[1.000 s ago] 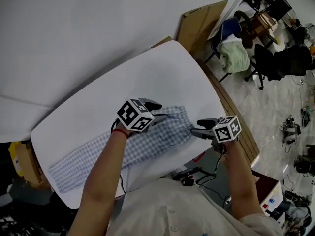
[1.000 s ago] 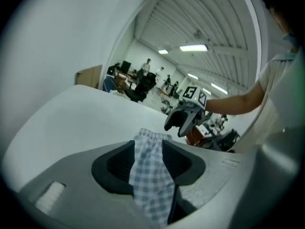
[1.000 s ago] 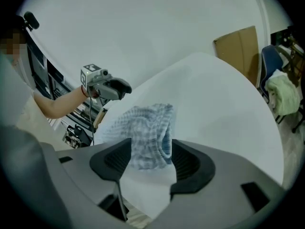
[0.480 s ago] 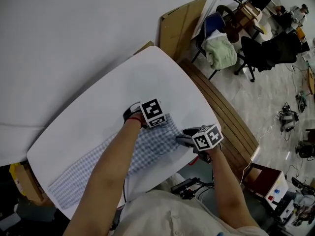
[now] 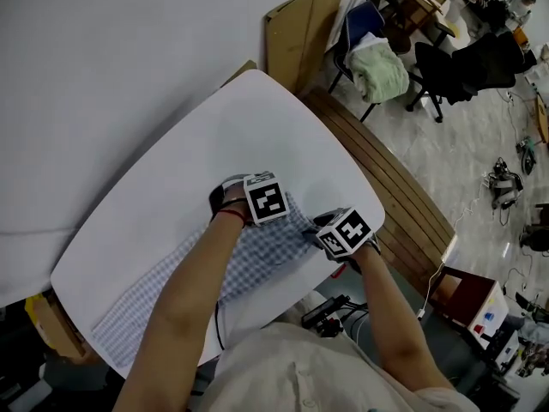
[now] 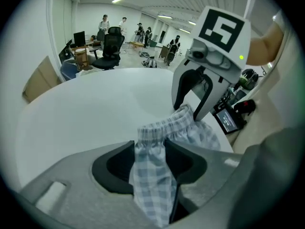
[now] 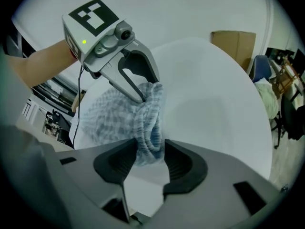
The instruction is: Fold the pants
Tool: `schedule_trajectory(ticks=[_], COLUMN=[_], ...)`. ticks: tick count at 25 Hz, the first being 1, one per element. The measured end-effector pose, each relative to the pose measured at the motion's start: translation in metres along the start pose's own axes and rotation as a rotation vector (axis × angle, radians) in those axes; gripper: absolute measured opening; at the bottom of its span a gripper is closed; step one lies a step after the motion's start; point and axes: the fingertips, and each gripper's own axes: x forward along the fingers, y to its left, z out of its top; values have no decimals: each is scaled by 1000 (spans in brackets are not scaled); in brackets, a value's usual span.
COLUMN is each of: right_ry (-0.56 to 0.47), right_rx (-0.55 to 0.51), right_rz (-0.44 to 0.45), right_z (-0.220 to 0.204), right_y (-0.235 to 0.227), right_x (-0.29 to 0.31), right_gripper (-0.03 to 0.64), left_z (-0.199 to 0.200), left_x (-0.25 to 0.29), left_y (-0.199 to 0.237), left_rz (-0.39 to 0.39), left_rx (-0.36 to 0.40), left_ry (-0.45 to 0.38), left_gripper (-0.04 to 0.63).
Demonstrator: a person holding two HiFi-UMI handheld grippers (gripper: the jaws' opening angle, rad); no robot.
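There is one pair of checked pants (image 5: 249, 260) and one white table (image 5: 214, 136). There are two grippers, the left gripper (image 6: 148, 151) and the right gripper (image 7: 149, 151), with two marker cubes, one on each (image 5: 266, 198) (image 5: 345, 232). Beyond the table there are one cardboard sheet (image 5: 296, 28), one pale green cloth (image 5: 382, 71) and two chairs: one blue chair (image 5: 360, 22) and one black office chair (image 5: 459, 67).
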Motion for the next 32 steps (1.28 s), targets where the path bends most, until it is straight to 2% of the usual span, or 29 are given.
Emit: schedule_trajectory(ticks=[1,2,4,7,10,14,18,21,24,28,32], right_ry=[8,17,35,14,-62,-116,-108,-123,-155,-184,-172], right_rx=[-9,-18,-20,28,74,53,-17,-65,-126,-214,-302], right_rz=[-11,-20,-31,1,24,-68,-124,-81,10,121,159], right_z=[1,2,3,3,15,39,52,59,71,88,99], right_y=[0,1,1,-3,-19,-49,-51,-30,8,64,107], right_x=[1,3,7,2,-32,-90,-128,-148,-158,-160,-152], right_gripper=[186,158,120,80,71,69,69,69,69,69,69], left_z=[1,2,3,9,34,82,112,121,113,79,42], left_x=[1,4,9,6,-16,-55,-83,-102,-127,-163,-187], left_y=[-1,-2,-2,0,13,37,44,39,26,2,-18], left_rz=[5,5,0,-34,-19,56,124,149,135,89,90], left_rx=[11,19,15,-39,-64,-93,-84,-44,-4,-2,-16], left_ry=[10,16,20,-12,-104,-271,-369,-408,-443,-494,-512], left_gripper=[194,110,61,39,34,32,32,32,32,32,32])
